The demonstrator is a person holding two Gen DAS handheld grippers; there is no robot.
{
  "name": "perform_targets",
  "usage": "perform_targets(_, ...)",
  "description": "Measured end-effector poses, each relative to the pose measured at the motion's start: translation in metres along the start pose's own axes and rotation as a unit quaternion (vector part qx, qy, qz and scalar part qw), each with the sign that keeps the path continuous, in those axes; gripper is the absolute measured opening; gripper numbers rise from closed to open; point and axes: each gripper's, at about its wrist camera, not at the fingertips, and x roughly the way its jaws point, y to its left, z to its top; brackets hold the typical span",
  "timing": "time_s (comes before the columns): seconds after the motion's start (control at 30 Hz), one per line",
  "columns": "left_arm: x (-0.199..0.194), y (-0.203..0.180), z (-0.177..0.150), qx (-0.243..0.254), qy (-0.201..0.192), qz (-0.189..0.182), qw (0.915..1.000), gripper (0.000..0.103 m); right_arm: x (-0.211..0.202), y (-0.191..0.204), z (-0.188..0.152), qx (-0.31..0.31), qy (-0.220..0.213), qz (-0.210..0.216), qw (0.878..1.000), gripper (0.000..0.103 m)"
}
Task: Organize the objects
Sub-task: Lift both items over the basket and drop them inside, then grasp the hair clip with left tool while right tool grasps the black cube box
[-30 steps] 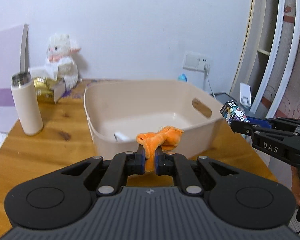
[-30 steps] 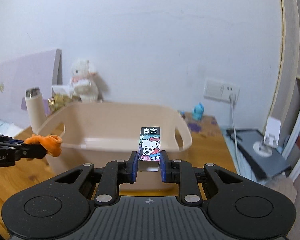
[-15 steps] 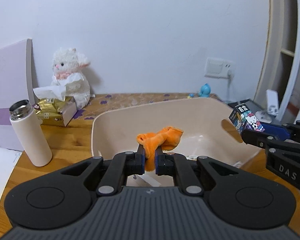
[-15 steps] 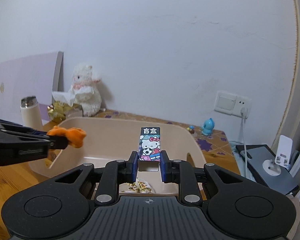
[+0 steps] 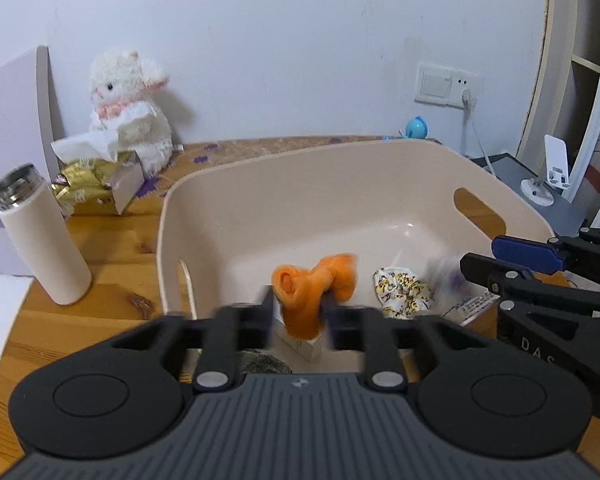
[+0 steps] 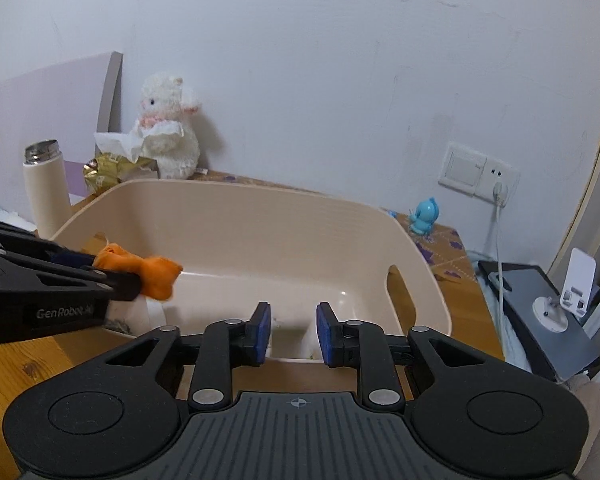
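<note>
A beige plastic bin (image 5: 300, 200) (image 6: 240, 220) stands on the wooden table. My left gripper (image 5: 296, 310) (image 6: 116, 270) hovers over its near left part. Its fingers are motion-blurred and spread apart, with a small orange plush piece (image 5: 312, 284) (image 6: 156, 274) loose between them. My right gripper (image 6: 290, 332) (image 5: 480, 254) is open and empty over the bin's right side. Below it, a blurred cartoon-printed box (image 5: 450, 278) is inside the bin. A yellow-patterned scrunchie (image 5: 404, 290) and a small white box (image 5: 302, 346) lie on the bin floor.
Left of the bin stands a cream thermos (image 5: 44, 240), and behind it a gold tissue pack (image 5: 92, 188) and a white plush lamb (image 5: 128, 116). A blue figurine (image 5: 416, 128), a plugged wall socket (image 6: 496, 176) and a phone stand (image 6: 576, 284) are at the right.
Both grippers moved forward over the bin. The right gripper opened and the cartoon box dropped out. The left gripper's fingers have spread around the orange plush piece.
</note>
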Motion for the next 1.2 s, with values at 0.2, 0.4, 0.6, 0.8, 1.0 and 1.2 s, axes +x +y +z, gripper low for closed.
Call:
perform_targets(0.2, -0.035, -0.001, 0.002, 0.003, -0.032, 0.004, 0.9995, 0.075, -0.03, 0.004, 0.004, -0.007, -0.019, -0.009, 1.0, 0.052)
perform_targets(0.4, -0.068, 0.0, -0.005, 0.008, -0.046, -0.002, 0.9989, 0.085, -0.061, 0.005, -0.001, 0.006, -0.027, -0.001, 1.0, 0.065)
perform_targets(0.6, -0.084, 0.0, -0.024, 0.01, -0.034, -0.02, 0.9992, 0.088, -0.079, 0.006, -0.018, 0.001, -0.014, 0.001, 1.0, 0.073)
perform_targets(0.8, -0.078, -0.004, -0.054, 0.023, 0.003, -0.035, 0.9991, 0.088, -0.079, 0.004, -0.043, 0.003, 0.02, 0.012, 1.0, 0.076)
perform_targets(1.0, -0.054, -0.006, -0.08, 0.034, 0.046, -0.043, 0.9974, 0.088, -0.064, 0.004, -0.069, 0.012, 0.061, 0.02, 0.998, 0.077)
perform_targets(1.2, -0.033, -0.01, -0.098, 0.043, 0.074, -0.055, 0.9948, 0.088, -0.051, 0.005, -0.088, 0.022, 0.09, 0.032, 0.995, 0.077)
